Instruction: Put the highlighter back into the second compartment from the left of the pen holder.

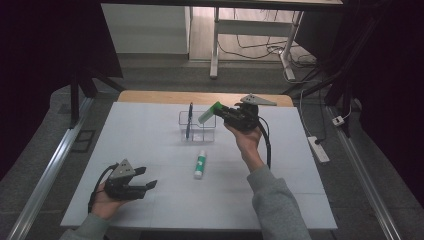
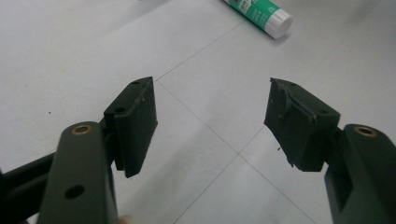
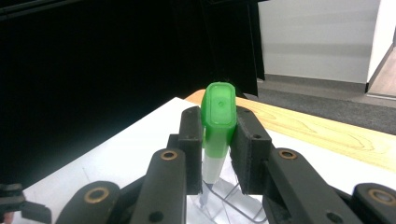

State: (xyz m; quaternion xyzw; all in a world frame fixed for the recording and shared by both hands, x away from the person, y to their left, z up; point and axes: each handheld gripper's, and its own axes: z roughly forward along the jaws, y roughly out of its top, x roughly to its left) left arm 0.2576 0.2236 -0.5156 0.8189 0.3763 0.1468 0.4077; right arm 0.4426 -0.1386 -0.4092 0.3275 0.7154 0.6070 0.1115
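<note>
Near the front left corner of the white table (image 1: 150, 210), the left gripper (image 1: 145, 180) lies in a hand with its two flat black jaws spread apart and nothing between them; bare, matte sheet with thin seam lines runs around it toward the front edge. Toward the middle lies one glue stick (image 1: 200, 165), a smooth green-and-white cylinder on its side, well apart from both grippers. Farther back, near the rear edge, stands one clear rectangular holder (image 1: 197, 131) with one dark pen (image 1: 189, 120) upright in it. Above the holder's right side, the right gripper (image 1: 222, 114) is clamped on one green-capped marker (image 3: 217, 135), tilted, its rounded plastic cap protruding beyond the jaws. A wooden strip (image 1: 150, 96) borders the rear edge.
</note>
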